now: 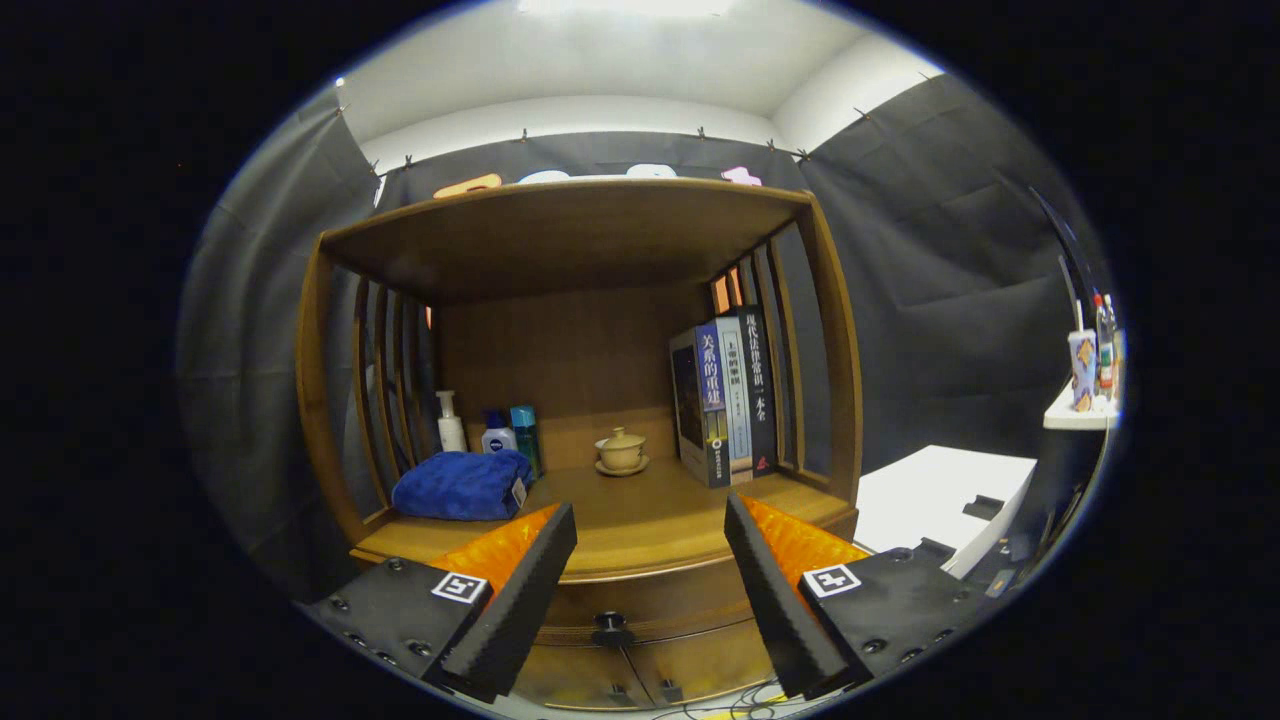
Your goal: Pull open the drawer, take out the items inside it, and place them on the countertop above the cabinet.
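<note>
The gripper (650, 520) is held with its fingers spread wide, nothing between them. Below and between the fingers, the drawer (640, 610) is seen closed, its dark knob (609, 622) at the front centre. Beyond, on the countertop (640, 525), a blue towel (462, 485) lies at the left edge, bottles (490, 430) at the rear left corner, a lidded cup (621, 451) at rear centre, books (725, 400) upright at the right edge.

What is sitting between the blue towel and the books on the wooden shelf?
In the gripper view, a small lidded teacup on a saucer stands between the blue towel and the books, on bare wood beyond the open gripper.
</note>
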Demonstrator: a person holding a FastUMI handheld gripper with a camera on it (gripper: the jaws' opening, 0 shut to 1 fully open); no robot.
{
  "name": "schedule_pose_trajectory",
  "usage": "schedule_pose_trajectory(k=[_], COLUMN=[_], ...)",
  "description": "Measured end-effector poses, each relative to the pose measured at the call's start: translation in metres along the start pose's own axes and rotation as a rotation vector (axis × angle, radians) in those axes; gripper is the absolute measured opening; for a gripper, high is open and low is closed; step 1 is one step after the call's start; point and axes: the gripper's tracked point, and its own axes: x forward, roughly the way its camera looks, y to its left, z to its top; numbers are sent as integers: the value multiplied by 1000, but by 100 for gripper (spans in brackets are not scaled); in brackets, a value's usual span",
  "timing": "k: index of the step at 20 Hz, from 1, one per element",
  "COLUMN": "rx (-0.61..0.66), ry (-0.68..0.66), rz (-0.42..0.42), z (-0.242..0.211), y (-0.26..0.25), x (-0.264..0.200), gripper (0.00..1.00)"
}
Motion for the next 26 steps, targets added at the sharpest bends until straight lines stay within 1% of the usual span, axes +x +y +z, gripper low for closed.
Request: schedule_pose_trajectory(k=[5, 9, 14, 17, 19, 25, 26], rx=[-17, 11, -30, -40, -48, -101, -100], ry=[63, 110, 212, 256, 258, 266, 271], rz=[28, 58, 86, 102, 122, 168, 178], z=[-68, -110, -163, -183, -187, -185, -185], y=[9, 17, 19, 22, 26, 28, 28], x=[11, 23, 33, 39, 41, 50, 51], gripper=[99, 99, 99, 99, 98, 54, 51])
